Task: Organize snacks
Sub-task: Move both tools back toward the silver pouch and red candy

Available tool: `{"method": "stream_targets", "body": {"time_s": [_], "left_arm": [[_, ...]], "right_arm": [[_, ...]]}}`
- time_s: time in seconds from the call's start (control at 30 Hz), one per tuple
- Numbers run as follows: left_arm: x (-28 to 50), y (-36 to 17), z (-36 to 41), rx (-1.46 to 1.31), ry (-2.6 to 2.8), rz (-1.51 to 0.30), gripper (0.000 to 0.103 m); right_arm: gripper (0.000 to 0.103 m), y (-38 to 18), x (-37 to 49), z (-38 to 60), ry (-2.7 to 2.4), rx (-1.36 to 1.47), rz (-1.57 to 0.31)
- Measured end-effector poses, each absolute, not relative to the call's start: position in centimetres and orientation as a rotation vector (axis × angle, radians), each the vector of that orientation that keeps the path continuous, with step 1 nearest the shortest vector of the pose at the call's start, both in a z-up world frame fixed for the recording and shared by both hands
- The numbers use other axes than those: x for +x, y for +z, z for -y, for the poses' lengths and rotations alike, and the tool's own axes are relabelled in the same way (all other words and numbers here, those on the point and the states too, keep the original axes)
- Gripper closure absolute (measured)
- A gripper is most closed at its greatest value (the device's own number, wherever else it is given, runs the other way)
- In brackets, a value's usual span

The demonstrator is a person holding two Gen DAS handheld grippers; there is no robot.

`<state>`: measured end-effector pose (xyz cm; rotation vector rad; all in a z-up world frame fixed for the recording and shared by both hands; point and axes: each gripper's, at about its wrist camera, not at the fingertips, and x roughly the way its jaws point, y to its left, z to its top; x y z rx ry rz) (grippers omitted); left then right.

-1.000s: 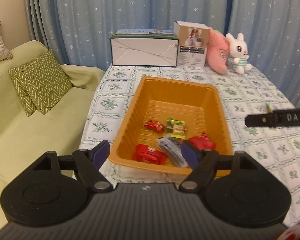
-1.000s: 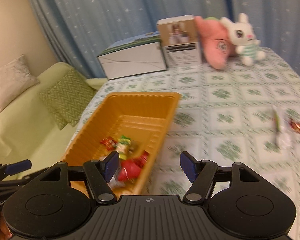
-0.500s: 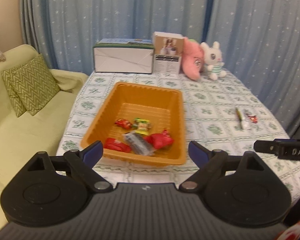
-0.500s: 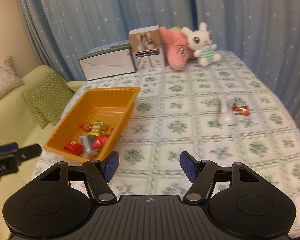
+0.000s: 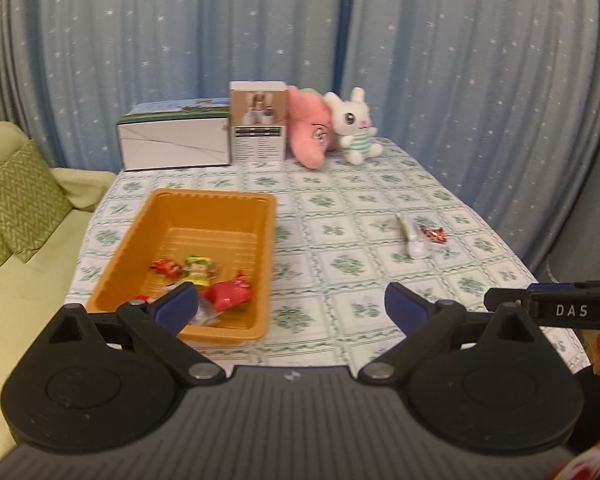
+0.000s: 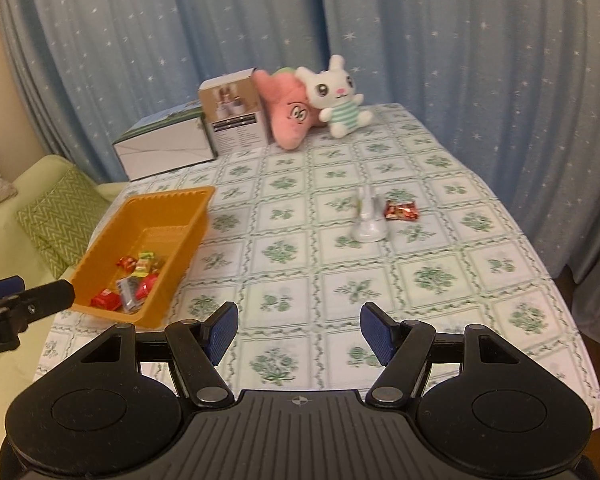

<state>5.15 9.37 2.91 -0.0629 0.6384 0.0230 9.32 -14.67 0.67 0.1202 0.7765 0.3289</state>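
An orange tray (image 5: 216, 200) (image 6: 168, 204) sits on the left of the table and holds several wrapped snacks, mostly red ones (image 5: 228, 294) (image 6: 106, 300). Two more snacks lie on the cloth to the right: a clear packet (image 5: 410, 238) (image 6: 368, 220) and a small red packet (image 5: 432, 234) (image 6: 400, 211). My left gripper (image 5: 292, 306) hangs above the table's near edge beside the tray, its jaws opening wide with nothing between them. Held back over the near edge, my right gripper (image 6: 298, 330) is open and empty.
A white box (image 5: 172, 140), a brown carton (image 5: 258, 126), a pink plush (image 5: 310, 134) and a white rabbit plush (image 5: 354, 126) line the table's far edge. A green sofa with cushions (image 5: 16, 196) stands to the left. Blue curtains hang behind.
Both grippers have pulled back and up from the tray, so more of the table shows. The left jaws have spread wider. The right jaws stand as before.
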Motion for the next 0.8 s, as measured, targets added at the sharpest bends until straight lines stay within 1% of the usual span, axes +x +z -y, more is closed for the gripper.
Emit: {"method": "stream_targets", "body": {"time_s": [0.37,0.8], "left_arm": [[6.6,2.5,-5.8,-0.054,-0.050,-0.654,0.004],[9.2,1.8,-3.5,-0.041,-0.094,-0.670,0.004]], "right_arm": [[0.035,0.5,9.7,18.3,0.268,0.162,-0.773],[0.035,-0.5,11.2,21.3,0.223,0.201,-0.781]]}}
